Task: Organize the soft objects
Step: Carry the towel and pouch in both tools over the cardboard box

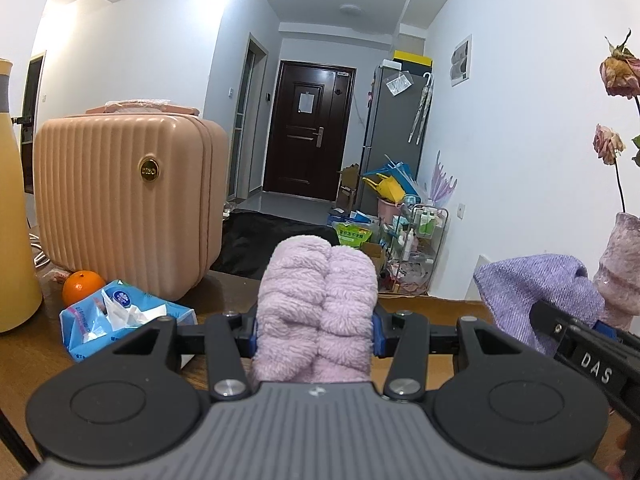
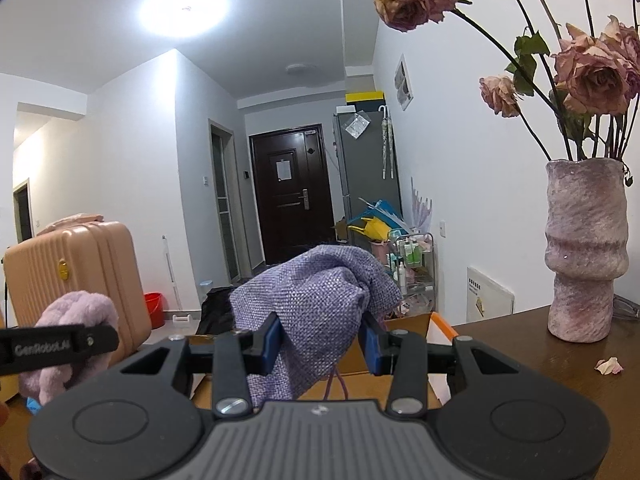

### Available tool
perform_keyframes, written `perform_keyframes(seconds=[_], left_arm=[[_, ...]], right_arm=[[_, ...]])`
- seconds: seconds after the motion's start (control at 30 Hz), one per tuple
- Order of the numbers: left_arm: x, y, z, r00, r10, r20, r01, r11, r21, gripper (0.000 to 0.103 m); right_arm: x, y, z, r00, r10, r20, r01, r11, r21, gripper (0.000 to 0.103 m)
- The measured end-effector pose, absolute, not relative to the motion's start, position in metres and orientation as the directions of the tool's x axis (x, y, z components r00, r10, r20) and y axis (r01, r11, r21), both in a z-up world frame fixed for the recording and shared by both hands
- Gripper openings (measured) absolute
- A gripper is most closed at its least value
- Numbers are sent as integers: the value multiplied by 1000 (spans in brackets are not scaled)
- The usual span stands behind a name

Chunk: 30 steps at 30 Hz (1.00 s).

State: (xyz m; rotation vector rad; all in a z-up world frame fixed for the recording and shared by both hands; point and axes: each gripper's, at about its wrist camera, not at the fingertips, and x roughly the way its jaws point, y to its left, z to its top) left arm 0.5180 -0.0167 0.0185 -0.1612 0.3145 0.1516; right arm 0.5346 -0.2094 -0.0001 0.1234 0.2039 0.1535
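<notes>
- Your left gripper (image 1: pixel 316 330) has its fingers closed on a fluffy pink towel roll (image 1: pixel 316 304); the roll stands between the blue pads, long axis pointing up and forward, its rounded end above the fingers.
- From the right wrist view, that same fluffy pink towel roll (image 2: pixel 76 320) sits at the left edge, held up off the tabletop, with the left gripper's black finger (image 2: pixel 60 346) across it.
- Your right gripper (image 2: pixel 322 344) is clamped on a purple woven cloth bag (image 2: pixel 316 300); the bag bunches upward between the fingers, and a thin cord hangs down from it toward the camera.
- In the left wrist view the purple woven cloth bag (image 1: pixel 536 296) is held to the right of the towel roll, apart from it.
- That makes two soft things in hand, one per gripper.
- Below the right gripper you have an open cardboard box (image 2: pixel 412 328) with an orange edge.
- The brown wooden tabletop (image 2: pixel 540 360) carries one mottled pink vase (image 2: pixel 584 252) of dried roses (image 2: pixel 592 76), with one fallen petal (image 2: pixel 609 365) near it.
- On the left side of the tabletop you have one pink ribbed suitcase (image 1: pixel 128 204), one orange (image 1: pixel 82 286) at its base, one blue tissue pack (image 1: pixel 120 320) just beside the orange, and a yellow bottle (image 1: pixel 16 220) at the far left.
- Beyond is a white-walled hallway with a dark door (image 1: pixel 306 132), a grey fridge (image 1: pixel 396 136) and floor clutter beside it.
</notes>
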Motion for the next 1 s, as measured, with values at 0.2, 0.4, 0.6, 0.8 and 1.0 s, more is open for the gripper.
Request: perform_keyframes(seconds=[0.2,0.4,0.6,0.8,1.0], left_arm=[[522,-16,19,939,130,-318,-180,974,-135,48],[529,-16,20,936,141,-324,-194,971,-138,48],[544,-14,18,930,143,-338,-200,970,-138,48],[555,-16,13,926,137,-352,-190,974,-121,48],[564,-19,6,918,130,-376,-175,981,-88,48]], right_arm=[[547,-214,4,962,163,-217,-127,977,169,40],[562,-219,7,955,168,-246,-119,972,201,40],[574,-210,4,942,186,-279,-139,974,178,40],[584,-205,1,929,198,-313,-154,975,161,40],[590,-205,-3,915,205,-347,-157,975,160,40]])
